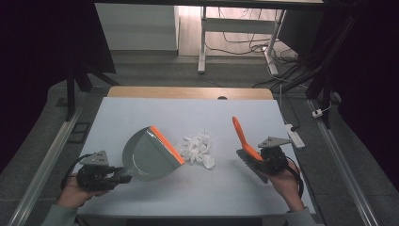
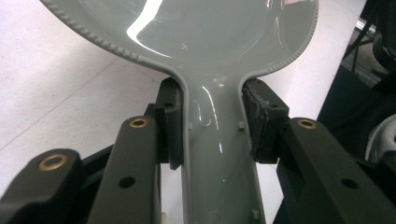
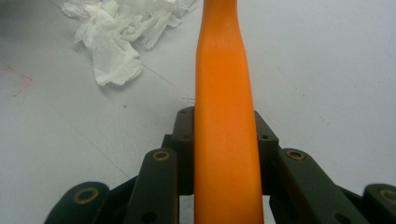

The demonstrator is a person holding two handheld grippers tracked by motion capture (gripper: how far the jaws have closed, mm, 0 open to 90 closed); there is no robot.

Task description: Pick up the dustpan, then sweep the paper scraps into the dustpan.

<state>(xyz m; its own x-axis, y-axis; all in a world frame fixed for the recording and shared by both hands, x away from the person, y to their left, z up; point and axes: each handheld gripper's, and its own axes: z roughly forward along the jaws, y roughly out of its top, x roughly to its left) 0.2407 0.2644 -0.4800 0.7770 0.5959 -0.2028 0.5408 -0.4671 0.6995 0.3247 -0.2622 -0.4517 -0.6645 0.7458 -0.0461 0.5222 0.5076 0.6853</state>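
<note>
A grey dustpan (image 1: pixel 147 154) with an orange lip lies tilted on the white table (image 1: pixel 141 113), its lip facing a pile of crumpled white paper (image 1: pixel 196 148). My left gripper (image 1: pixel 123 179) is shut on the dustpan's handle (image 2: pixel 218 154), which sits clamped between both pads. My right gripper (image 1: pixel 259 157) is shut on the orange handle (image 3: pixel 225 121) of a brush (image 1: pixel 249 149), whose dark bristles rest on the table to the right of the paper. The crumpled paper (image 3: pixel 116 32) lies ahead and to the left in the right gripper view.
A white power strip (image 1: pixel 294 135) lies by the table's right edge. Beyond the table's wooden far edge (image 1: pixel 188 92) stand desk legs and tangled cables on the floor. Metal rails run along both sides of the table.
</note>
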